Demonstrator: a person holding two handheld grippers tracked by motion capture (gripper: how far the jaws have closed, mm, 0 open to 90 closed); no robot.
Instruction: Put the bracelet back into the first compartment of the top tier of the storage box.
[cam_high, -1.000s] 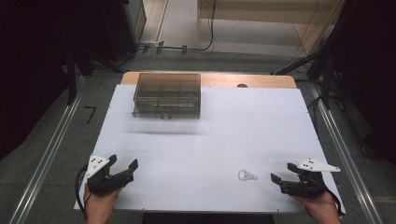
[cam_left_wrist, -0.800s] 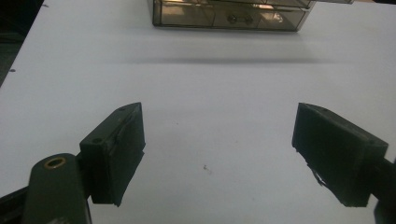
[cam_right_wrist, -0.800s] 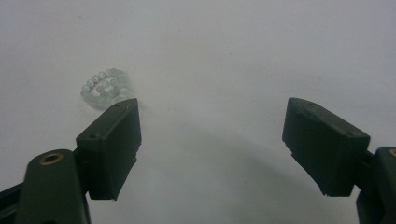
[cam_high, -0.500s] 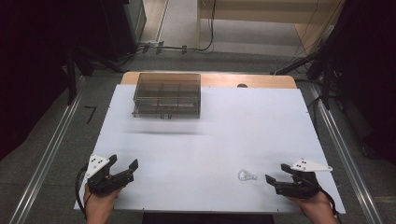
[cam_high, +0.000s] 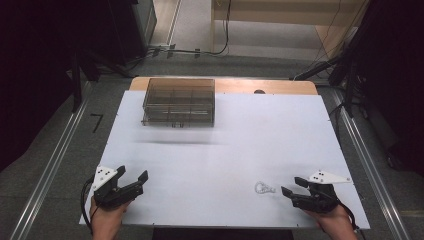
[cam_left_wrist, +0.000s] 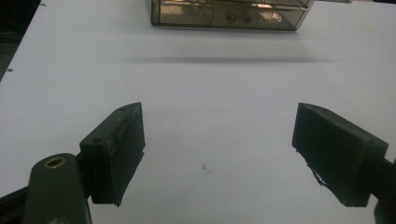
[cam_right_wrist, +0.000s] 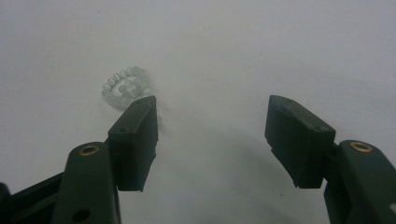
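While the right gripper (cam_high: 295, 192) sits low over the near right corner of the white bench (cam_high: 230, 145), its jaws have just been closing and now stand partly open, with nothing between them. In the right gripper view, the bead bracelet (cam_right_wrist: 126, 86) lies in a small coil flat on the bench, just past the tip of the left-hand jaw and partly hidden behind it; whether they touch cannot be told. In the high view the bead bracelet (cam_high: 264, 188) lies close to the near edge, right of centre, just beside the gripper's tips. The left gripper (cam_high: 136, 180) rests near the near left corner, well apart from the bracelet, jaws wide open and holding nothing. A clear plastic drawer box (cam_high: 179, 101) stands at the far edge, left of centre.
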